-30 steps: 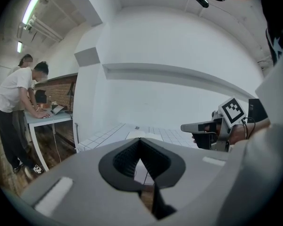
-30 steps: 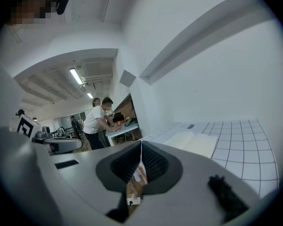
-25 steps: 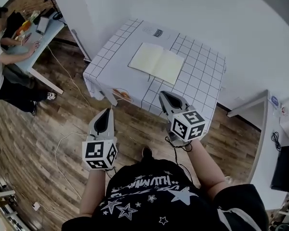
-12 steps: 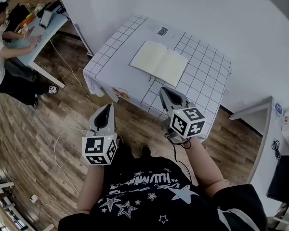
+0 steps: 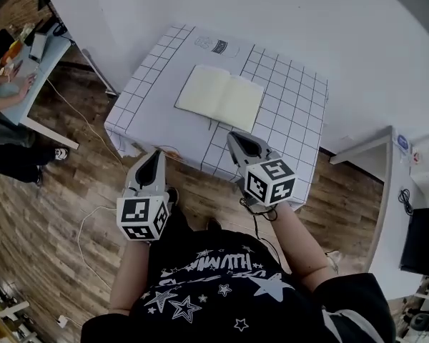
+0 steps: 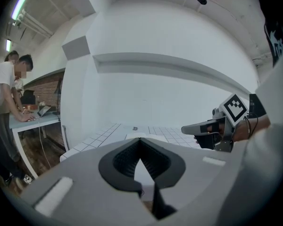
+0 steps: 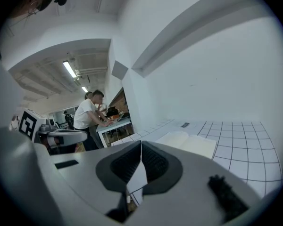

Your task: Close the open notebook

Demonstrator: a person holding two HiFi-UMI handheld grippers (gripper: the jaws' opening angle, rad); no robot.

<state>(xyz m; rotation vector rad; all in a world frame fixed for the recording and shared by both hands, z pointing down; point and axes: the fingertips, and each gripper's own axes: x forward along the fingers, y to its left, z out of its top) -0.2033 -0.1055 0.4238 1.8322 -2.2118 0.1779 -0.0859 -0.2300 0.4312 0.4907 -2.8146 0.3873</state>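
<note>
An open notebook [image 5: 219, 97] with cream pages lies flat in the middle of a table covered by a white gridded cloth [image 5: 294, 113]. My left gripper [image 5: 156, 154] is shut and empty, hanging over the floor just short of the table's near edge. Shut and empty as well, my right gripper [image 5: 232, 136] has its tip over the near edge, a short way in front of the notebook. In the right gripper view the notebook [image 7: 191, 143] lies ahead of the closed tips [image 7: 141, 143], with the left gripper [image 7: 68, 134] off to the left. The left gripper view shows its closed tips [image 6: 140, 139] and the right gripper [image 6: 203, 127].
A small printed label [image 5: 218, 46] lies at the table's far side, near the white wall. A person [image 5: 3, 98] leans at a light desk [image 5: 39, 52] at far left. Cables [image 5: 93, 216] trail over the wooden floor. A white ledge [image 5: 365, 148] stands to the right.
Both grippers have moved forward toward the table, the left one more. The right gripper's tip now reaches over the near edge. Both stay shut.
</note>
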